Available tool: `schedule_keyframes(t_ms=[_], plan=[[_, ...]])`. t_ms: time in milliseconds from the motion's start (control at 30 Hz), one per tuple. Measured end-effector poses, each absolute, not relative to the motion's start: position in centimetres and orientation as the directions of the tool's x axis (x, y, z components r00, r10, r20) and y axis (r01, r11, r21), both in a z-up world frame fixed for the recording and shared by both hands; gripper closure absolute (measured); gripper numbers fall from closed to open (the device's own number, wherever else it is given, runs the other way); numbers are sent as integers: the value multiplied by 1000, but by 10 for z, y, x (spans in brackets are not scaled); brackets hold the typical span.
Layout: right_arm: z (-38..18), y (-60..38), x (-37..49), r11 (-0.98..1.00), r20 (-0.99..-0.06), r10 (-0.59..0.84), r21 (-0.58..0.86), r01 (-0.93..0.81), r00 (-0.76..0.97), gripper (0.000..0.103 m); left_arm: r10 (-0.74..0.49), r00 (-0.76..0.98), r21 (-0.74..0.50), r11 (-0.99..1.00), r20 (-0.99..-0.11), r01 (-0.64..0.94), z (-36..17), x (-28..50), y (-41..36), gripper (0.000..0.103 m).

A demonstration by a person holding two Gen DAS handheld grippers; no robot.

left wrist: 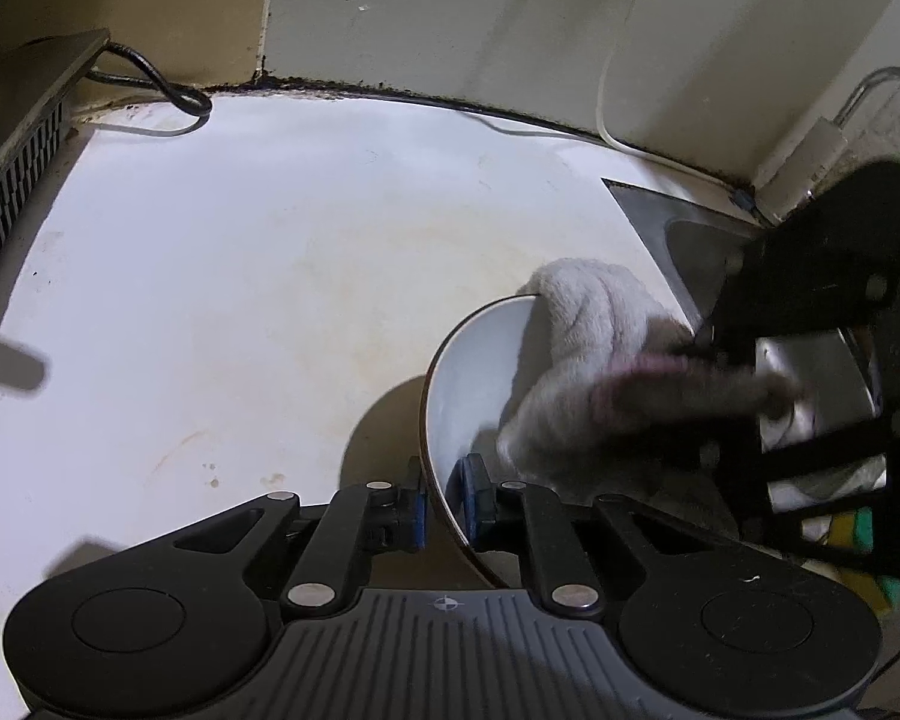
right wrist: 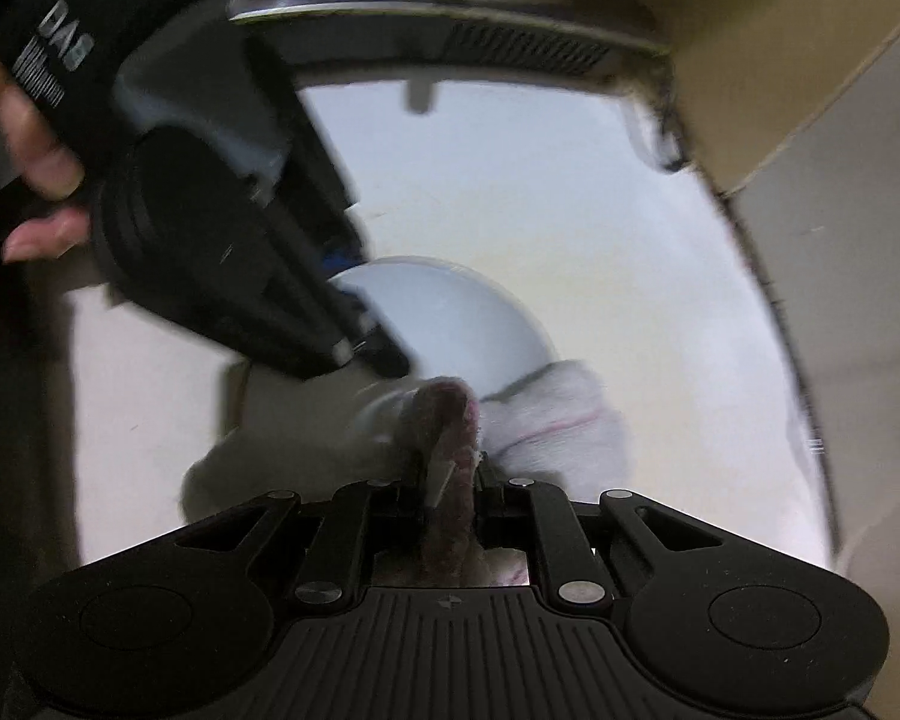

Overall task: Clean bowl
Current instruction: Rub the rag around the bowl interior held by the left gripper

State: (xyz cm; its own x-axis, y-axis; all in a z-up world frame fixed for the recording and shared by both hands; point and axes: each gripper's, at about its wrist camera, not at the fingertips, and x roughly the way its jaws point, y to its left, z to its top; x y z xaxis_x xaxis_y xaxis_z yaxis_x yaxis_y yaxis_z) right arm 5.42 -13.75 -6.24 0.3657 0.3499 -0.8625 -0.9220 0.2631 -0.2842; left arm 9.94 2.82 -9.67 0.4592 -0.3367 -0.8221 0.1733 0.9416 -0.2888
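Note:
A white bowl (left wrist: 474,372) with a dark rim is tilted on its side above the white counter. My left gripper (left wrist: 447,501) is shut on the bowl's rim, one blue pad inside and one outside. A whitish cloth (left wrist: 594,324) with a pink stripe is bunched inside the bowl and hangs over its far edge. My right gripper (right wrist: 447,483) is shut on a dark twisted end of the cloth (right wrist: 546,420). In the right wrist view the bowl (right wrist: 450,312) lies just beyond the cloth, with the left gripper (right wrist: 363,312) clamped on its rim and blurred.
A steel sink (left wrist: 690,240) lies at the right, with a tap (left wrist: 888,84) above it and sponges (left wrist: 852,531) near its front. A black cable (left wrist: 168,90) and a vented appliance (left wrist: 18,180) sit at the counter's back left. A person's fingers (right wrist: 42,162) hold the left tool.

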Motion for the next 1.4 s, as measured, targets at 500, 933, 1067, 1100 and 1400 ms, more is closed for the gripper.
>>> schedule_keyframes(t_ms=[500, 933, 1067, 1100, 1400], plan=[[-51, -145, 62, 186, -919, 329, -162, -969, 217, 91, -376, 417, -324, 926, -827, 193, -102, 101, 23, 87], [-53, -130, 75, 351, -805, 479, -190, -917, 350, 91, -384, 417, -320, 922, -824, 217, -104, 101, 22, 82], [-75, -125, 72, 258, -882, 401, -152, -954, 249, 91, -383, 421, -329, 924, -822, 196, -103, 102, 25, 83], [-74, -126, 72, 247, -887, 394, -149, -958, 240, 91, -381, 422, -331, 925, -823, 189, -103, 103, 26, 83], [-32, -154, 67, 372, -790, 411, -310, -875, 455, 90, -363, 422, -304, 931, -830, 203, -101, 99, 22, 85]])
